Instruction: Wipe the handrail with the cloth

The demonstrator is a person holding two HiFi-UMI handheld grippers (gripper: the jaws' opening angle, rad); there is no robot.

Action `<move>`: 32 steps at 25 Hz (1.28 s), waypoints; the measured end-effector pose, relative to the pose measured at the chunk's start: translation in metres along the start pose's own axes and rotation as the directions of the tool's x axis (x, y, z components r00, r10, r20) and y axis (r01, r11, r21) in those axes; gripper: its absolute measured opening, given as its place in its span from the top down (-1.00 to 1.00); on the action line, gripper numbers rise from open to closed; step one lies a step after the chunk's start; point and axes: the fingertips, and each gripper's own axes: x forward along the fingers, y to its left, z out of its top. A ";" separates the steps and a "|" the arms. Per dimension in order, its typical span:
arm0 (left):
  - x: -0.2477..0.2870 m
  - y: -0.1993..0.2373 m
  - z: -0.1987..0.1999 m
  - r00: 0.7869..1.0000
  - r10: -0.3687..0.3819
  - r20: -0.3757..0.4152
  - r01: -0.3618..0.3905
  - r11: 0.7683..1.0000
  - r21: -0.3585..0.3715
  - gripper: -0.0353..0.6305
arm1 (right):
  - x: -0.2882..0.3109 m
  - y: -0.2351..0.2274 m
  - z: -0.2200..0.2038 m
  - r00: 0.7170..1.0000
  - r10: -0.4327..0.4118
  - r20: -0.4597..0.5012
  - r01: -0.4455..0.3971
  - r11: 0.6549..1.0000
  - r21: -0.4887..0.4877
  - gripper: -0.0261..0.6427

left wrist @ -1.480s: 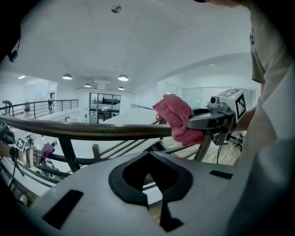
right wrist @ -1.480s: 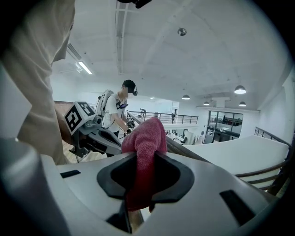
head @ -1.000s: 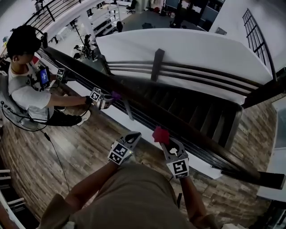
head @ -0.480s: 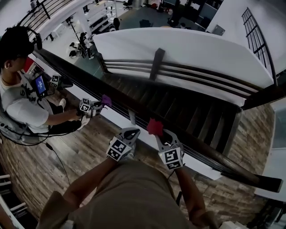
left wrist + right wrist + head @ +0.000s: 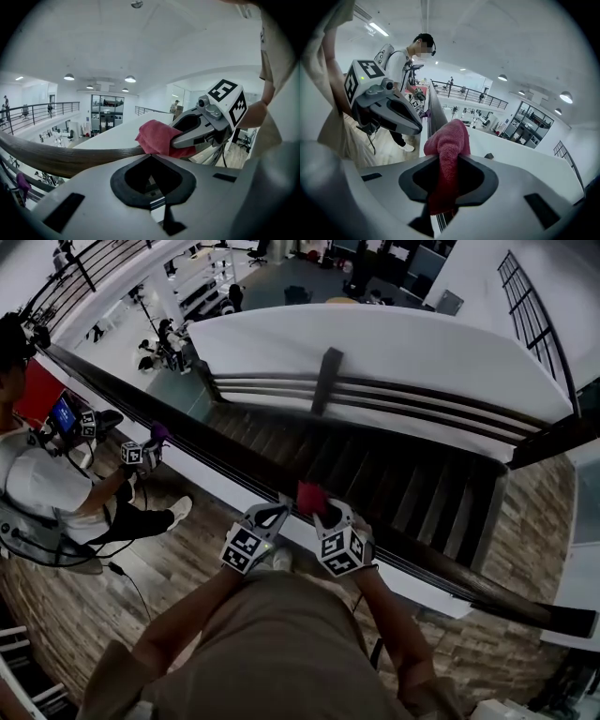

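Since a second ago the cloth [image 5: 311, 495] has slid leftward along the handrail [image 5: 211, 448], carried by the right hand-held gripper [image 5: 325, 514]. It sits bunched on top of the rail with one end clenched between that gripper's jaws, so pushing the gripper drags fabric over the wood. Just beside it, the left hand-held gripper [image 5: 270, 516] is closed on nothing, its tips near the rail's near edge. It is probably kept close but idle, ahead of the wipe. Farther left along the same rail, another person [image 5: 42, 479] holds a purple cloth [image 5: 157, 433] to it and has also moved leftward.
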 end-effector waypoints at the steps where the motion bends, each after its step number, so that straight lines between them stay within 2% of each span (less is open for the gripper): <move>1: 0.001 0.005 0.001 1.000 0.001 -0.003 -0.001 1.000 -0.001 0.85 | 0.006 0.000 0.003 1.000 0.002 -0.011 -0.002 1.000 -0.005 0.67; 6: 0.005 0.025 0.003 1.000 0.001 -0.001 -0.001 1.000 -0.005 0.85 | 0.038 0.002 0.012 0.996 0.036 -0.084 -0.036 0.999 -0.004 0.67; 11: 0.006 0.033 -0.005 1.000 0.005 -0.008 -0.005 1.000 -0.013 0.85 | 0.053 0.009 0.004 0.983 0.112 -0.147 -0.093 0.987 0.132 0.67; 15: 0.009 0.037 -0.005 1.000 0.003 -0.016 -0.003 1.000 -0.026 0.85 | 0.051 0.009 0.005 0.982 0.137 -0.126 -0.113 0.977 0.183 0.67; 21: 0.019 0.031 0.002 1.000 -0.025 -0.013 0.025 1.000 -0.010 0.85 | 0.046 0.019 -0.002 0.978 0.150 -0.144 -0.129 0.981 0.143 0.67; 32: 0.029 0.008 -0.003 0.995 -0.092 -0.039 0.093 0.995 0.028 0.85 | 0.037 0.008 -0.018 0.983 0.138 -0.123 -0.103 0.962 0.253 0.63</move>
